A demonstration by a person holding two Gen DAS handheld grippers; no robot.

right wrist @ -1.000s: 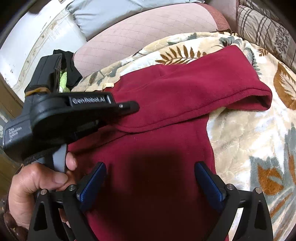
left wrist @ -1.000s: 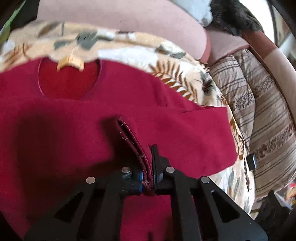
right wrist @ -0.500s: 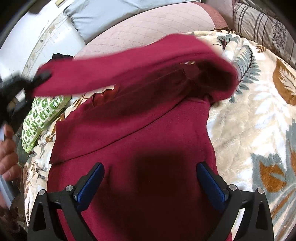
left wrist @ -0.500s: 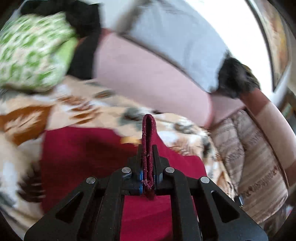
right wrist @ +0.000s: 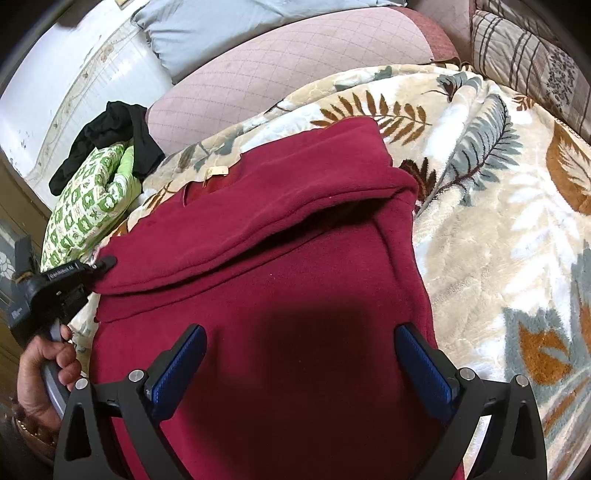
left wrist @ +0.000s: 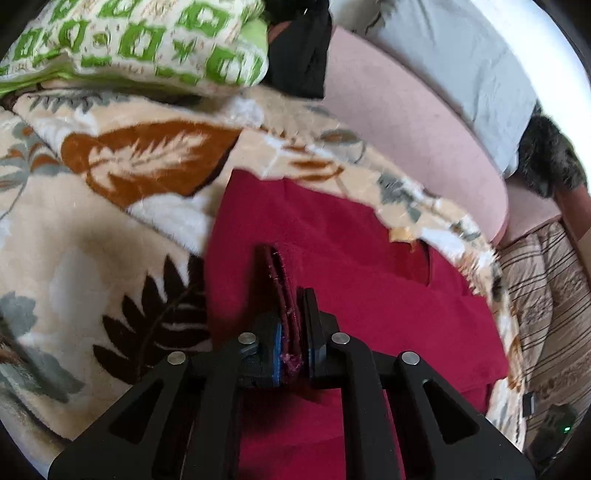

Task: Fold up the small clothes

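A dark red fleece top (right wrist: 280,280) lies on a leaf-print blanket (right wrist: 491,192). One sleeve (right wrist: 258,221) is folded across its chest, with the cuff end at the left. My left gripper (left wrist: 293,328) is shut on that sleeve cuff (left wrist: 282,280), low over the top's left edge; it also shows at the left of the right wrist view (right wrist: 99,264). My right gripper (right wrist: 299,362) is open and empty, hovering above the lower body of the top. The neck opening with a beige label (right wrist: 218,170) faces the far side.
A green-patterned bundle (right wrist: 92,199) with a black garment (right wrist: 114,136) on it lies at the far left. A pink quilted cushion (right wrist: 280,62) and a grey pillow (right wrist: 229,26) lie behind the blanket. A striped cushion (right wrist: 524,48) lies at the right.
My left gripper lifted the sleeve, swung it across to the left and lowered it onto the top's chest. My right gripper stayed open in place.
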